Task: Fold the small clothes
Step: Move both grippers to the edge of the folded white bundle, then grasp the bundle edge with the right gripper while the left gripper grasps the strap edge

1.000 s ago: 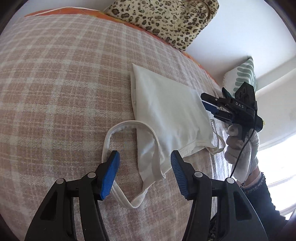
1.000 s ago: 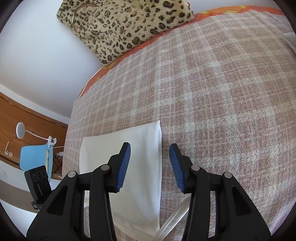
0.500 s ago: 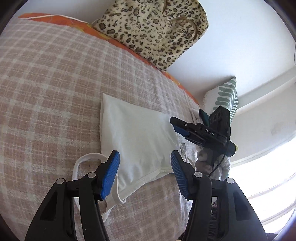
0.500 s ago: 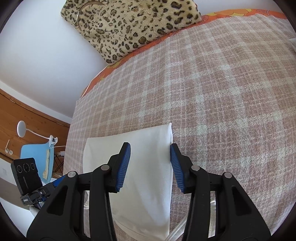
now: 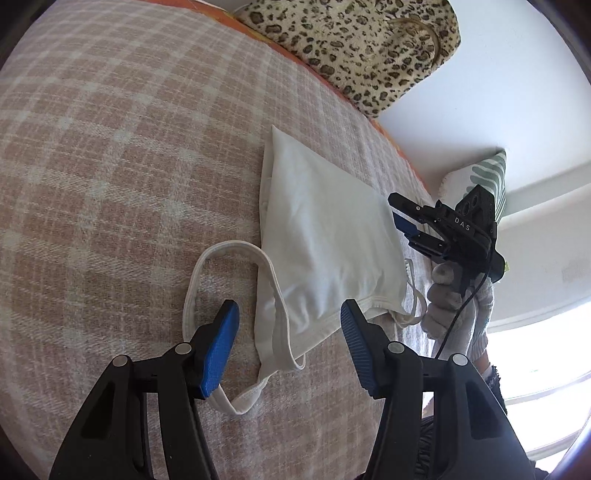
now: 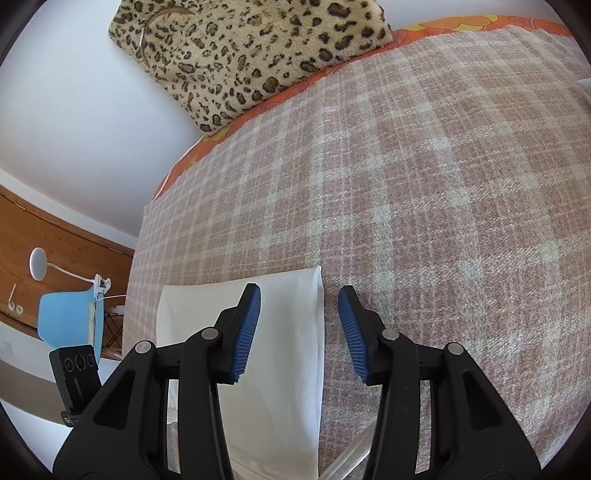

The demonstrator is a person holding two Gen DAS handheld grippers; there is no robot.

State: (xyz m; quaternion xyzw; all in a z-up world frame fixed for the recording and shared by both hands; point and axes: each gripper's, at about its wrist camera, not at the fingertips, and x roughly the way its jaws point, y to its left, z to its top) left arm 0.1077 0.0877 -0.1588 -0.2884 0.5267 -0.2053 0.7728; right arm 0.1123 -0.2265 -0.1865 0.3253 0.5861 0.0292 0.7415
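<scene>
A white strappy top [image 5: 332, 236] lies folded flat on the pink plaid blanket [image 5: 110, 184]. Its straps [image 5: 229, 251] loop out at the near left end. My left gripper [image 5: 290, 314] hovers open over that strap end, with nothing between its blue pads. At the top's far right edge my right gripper [image 5: 408, 227] is held by a gloved hand [image 5: 454, 306]. In the right wrist view the right gripper [image 6: 299, 299] stands open just above the top [image 6: 280, 350], with the cloth's corner edge under the gap. The pads touch nothing.
A leopard-print cushion [image 5: 354, 48] leans on the wall at the bed's head, over an orange sheet edge [image 6: 443, 29]. A green-patterned pillow [image 5: 487, 181] sits in the corner by a bright window. Beyond the bed's side stand a blue chair [image 6: 70, 317] and a white lamp [image 6: 37, 262].
The left gripper's view swung toward the wall half a second ago and has come back over the strap end. The top lies as before. The right gripper has barely moved.
</scene>
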